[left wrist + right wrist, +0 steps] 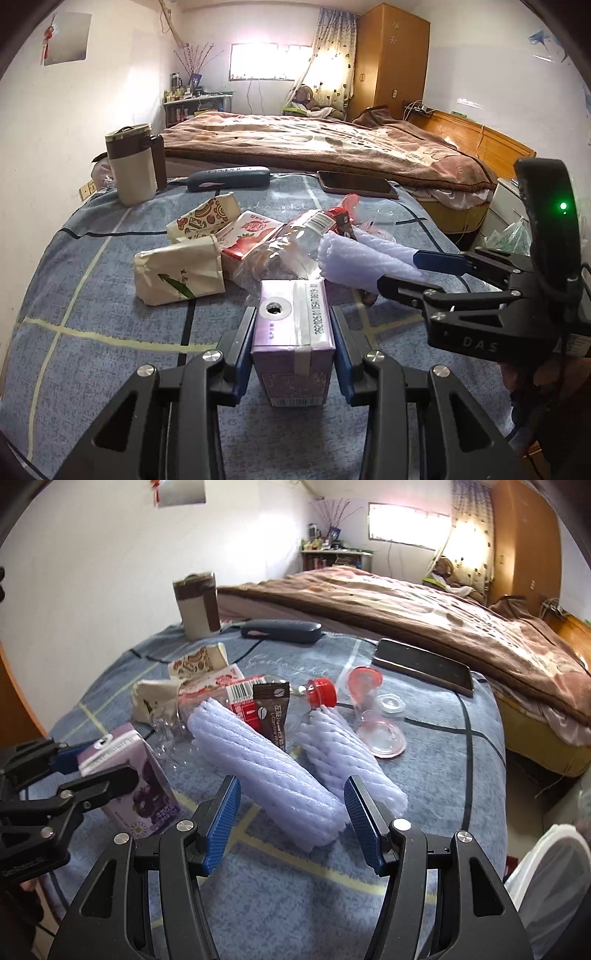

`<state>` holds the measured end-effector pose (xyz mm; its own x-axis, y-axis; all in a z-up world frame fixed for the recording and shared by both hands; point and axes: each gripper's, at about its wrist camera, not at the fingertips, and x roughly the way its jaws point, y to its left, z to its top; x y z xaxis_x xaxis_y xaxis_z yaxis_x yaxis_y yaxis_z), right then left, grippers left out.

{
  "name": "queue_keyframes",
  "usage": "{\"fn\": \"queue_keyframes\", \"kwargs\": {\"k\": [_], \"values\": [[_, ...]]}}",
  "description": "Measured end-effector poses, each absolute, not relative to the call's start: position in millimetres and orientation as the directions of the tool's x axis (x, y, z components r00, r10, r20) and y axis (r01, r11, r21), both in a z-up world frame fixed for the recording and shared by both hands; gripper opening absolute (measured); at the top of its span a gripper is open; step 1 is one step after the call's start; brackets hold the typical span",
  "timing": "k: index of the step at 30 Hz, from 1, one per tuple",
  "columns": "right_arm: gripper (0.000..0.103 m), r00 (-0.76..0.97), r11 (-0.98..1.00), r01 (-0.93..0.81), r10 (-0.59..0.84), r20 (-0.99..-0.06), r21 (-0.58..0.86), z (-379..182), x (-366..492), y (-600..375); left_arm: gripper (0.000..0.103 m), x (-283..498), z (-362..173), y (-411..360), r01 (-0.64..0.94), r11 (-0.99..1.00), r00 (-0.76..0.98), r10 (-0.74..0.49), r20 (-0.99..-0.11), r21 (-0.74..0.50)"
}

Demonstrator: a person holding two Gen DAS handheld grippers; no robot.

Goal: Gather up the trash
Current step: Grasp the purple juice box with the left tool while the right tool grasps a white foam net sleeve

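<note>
left gripper [293,350] at bottom centre of its frame, pads clamped on the upright purple carton [293,332] by its 2 sides — a grip for lifting it off the blue cloth [110,295]. right gripper [291,819] jaws apart, straddling the near foam sleeve [266,771] untouched — likely next pick. remaining trash sits mid-frame beyond.

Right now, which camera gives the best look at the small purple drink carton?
The left wrist view: the small purple drink carton fills the centre, its top with the punched straw hole and printed date plain, between the left claw pads. The right wrist view shows it at the left edge, side on, partly hidden by that claw.
</note>
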<state>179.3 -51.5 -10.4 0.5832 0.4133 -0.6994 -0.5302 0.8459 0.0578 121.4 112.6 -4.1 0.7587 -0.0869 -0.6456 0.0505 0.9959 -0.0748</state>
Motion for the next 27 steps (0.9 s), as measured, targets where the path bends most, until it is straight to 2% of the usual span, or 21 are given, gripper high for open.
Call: {"fn": "queue_keyframes", "kwargs": {"k": [9,10,14,19,27], "values": [[0.059,0.559,0.841,-0.535,0.426,-0.712,0.083,-17,183,-51,0.039,126,-15,114,0.043,0.995,0.741,-0.09,-0.666,-0.087],[0.054,0.557,0.84,-0.536,0.431,-0.71,0.089,-17,182,-51,0.039,126,-15,113,0.043,0.995,0.739,-0.091,-0.668,-0.088],[0.046,0.555,0.838,-0.538,0.433,-0.71,0.09,-18,180,-51,0.039,126,-16,114,0.034,0.996,0.738,-0.083,-0.67,-0.086],[0.025,0.561,0.839,-0.535,0.442,-0.7,0.101,-16,175,-54,0.039,124,-16,112,0.033,0.996,0.74,-0.08,-0.668,-0.083],[0.019,0.606,0.857,-0.511,0.411,-0.681,0.063,-9,161,-57,0.039,118,-10,107,0.035,0.996,0.749,-0.079,-0.657,-0.08]]}}
